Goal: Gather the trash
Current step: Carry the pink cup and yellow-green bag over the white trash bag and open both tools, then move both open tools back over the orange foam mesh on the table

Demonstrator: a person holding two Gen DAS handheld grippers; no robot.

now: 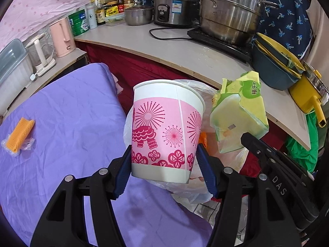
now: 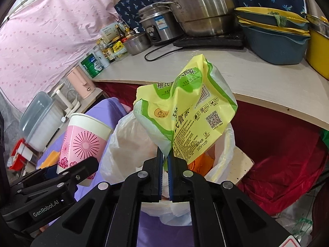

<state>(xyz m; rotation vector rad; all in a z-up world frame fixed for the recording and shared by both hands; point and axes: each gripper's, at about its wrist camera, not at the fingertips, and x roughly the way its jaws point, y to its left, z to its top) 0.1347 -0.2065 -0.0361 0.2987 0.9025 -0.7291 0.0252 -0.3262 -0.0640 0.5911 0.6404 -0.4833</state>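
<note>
left tool (image 1: 163,160) gripped paper cup (image 1: 166,127) near base: light, crushable. right tool (image 2: 164,158) pinched limp wrapper (image 2: 185,113) by corner, over bag (image 2: 127,135).

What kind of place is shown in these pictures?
Most likely a small home kitchen corner: a rice cooker and a steel steamer pot stand on the counter, with sauce bottles nearby.

Worktop (image 1: 185,51) bearing a large steel steamer pot (image 1: 230,12), a rice cooker (image 1: 172,6), a small lidded steel pot (image 1: 138,14) and a row of bottles (image 1: 109,10). Stacked blue-and-yellow basins (image 1: 273,65) stand beside the steamer pot. A purple sheet (image 1: 67,113) covers the lower surface; a pink kettle (image 1: 61,37) stands beyond it.
</note>
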